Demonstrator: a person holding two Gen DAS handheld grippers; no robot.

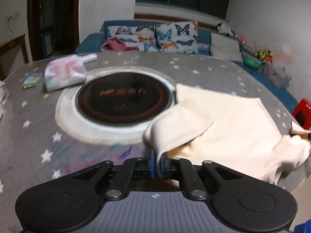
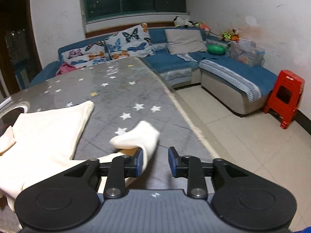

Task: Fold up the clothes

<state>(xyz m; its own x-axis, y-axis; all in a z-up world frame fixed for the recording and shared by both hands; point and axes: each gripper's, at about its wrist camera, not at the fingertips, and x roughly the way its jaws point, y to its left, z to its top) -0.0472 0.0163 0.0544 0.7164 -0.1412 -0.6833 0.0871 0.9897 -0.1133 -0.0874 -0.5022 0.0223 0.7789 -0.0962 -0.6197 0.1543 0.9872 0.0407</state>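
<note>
A cream garment (image 1: 229, 120) lies spread on the grey star-patterned table cover (image 1: 35, 136). My left gripper (image 1: 158, 164) is shut on a fold of the cream garment, which rises from the blue pads and drapes up and to the right. In the right wrist view the same cream garment (image 2: 48, 128) lies at the left. One of its sleeves (image 2: 140, 136) curls up and hangs over the left blue pad of my right gripper (image 2: 155, 162), whose jaws stand wide apart with table cover showing between them.
A round black hotplate (image 1: 124, 101) with a white rim sits in the table's middle. A pastel pouch (image 1: 65, 72) and a small card (image 1: 32, 80) lie at the far left. The table edge (image 2: 186, 116) runs along the right, with tiled floor, a blue sofa (image 2: 233, 71) and a red stool (image 2: 284, 97) beyond.
</note>
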